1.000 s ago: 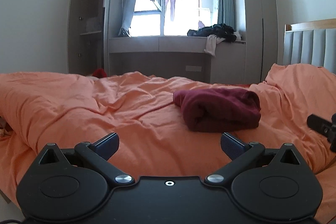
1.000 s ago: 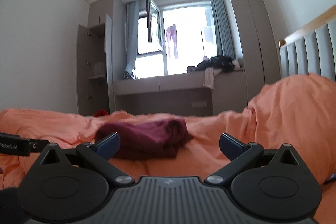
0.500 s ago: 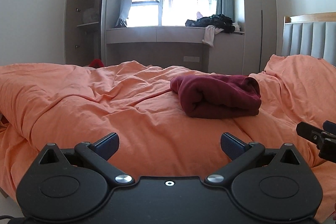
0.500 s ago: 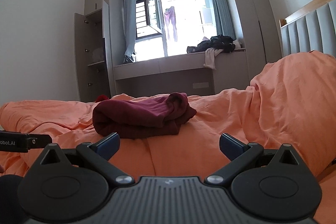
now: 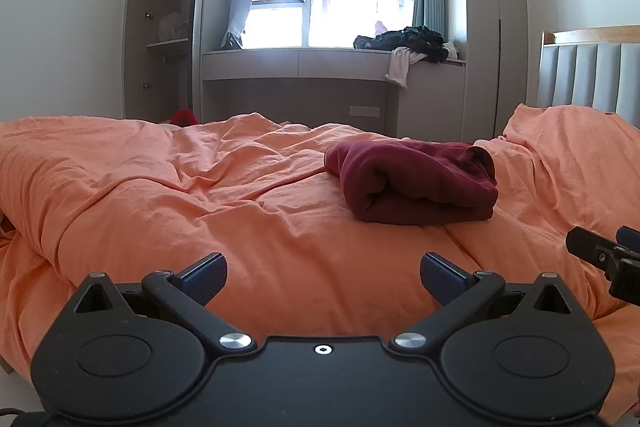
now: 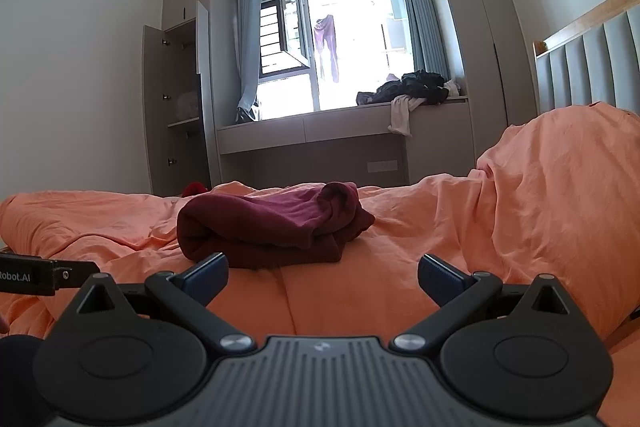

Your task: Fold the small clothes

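The left gripper [image 5: 323, 273] is held low and level, its blue-padded fingers [image 5: 204, 271] spread wide with nothing between them. The right gripper [image 6: 323, 273] (level beside it, just apart) is spread equally wide and holds nothing.

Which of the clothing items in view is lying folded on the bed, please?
The dark red garment; the dark clothes pile sits on the window ledge.

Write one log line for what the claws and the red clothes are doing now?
left claw: open, empty | right claw: open, empty | maroon garment: folded bundle on orange duvet, untouched
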The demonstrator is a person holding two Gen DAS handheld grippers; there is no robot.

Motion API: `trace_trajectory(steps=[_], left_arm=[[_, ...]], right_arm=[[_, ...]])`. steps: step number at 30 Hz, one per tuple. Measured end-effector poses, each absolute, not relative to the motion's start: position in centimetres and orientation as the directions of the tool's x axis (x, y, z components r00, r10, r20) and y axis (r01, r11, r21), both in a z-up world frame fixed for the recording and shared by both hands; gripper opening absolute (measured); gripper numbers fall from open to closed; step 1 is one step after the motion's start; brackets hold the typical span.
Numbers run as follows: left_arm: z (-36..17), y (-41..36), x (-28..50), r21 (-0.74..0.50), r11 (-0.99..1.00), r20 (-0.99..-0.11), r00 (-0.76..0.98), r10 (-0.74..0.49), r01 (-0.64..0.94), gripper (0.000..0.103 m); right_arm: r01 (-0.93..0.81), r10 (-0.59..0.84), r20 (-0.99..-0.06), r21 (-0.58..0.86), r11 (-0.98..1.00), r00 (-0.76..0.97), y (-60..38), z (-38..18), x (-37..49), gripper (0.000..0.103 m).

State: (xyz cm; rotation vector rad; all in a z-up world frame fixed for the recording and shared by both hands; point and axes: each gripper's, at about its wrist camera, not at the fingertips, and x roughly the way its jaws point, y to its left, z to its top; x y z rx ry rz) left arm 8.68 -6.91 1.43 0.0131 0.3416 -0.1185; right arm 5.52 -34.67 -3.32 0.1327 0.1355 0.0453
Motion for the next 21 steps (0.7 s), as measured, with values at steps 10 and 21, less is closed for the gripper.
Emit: trace_trajectory(steps=[10,21], left_arm=[[1.38,-6.92,8.84,-0.008,0.993,-0.336,0.935,-0.113,0.117,0.103],[1.35,-6.86,8.88,-0.009,0.993,-0.337,0.935,-0.113,0.117,0.103]], right_arm=[[-0.035,0.053,-0.130,0.138,0.990,0.990,-34.71,-3.20,5.40,0.103],[-0.035,0.053,-0.130,0.137,0.990,0.990,-34.68,-3.21,5.41,0.103]])
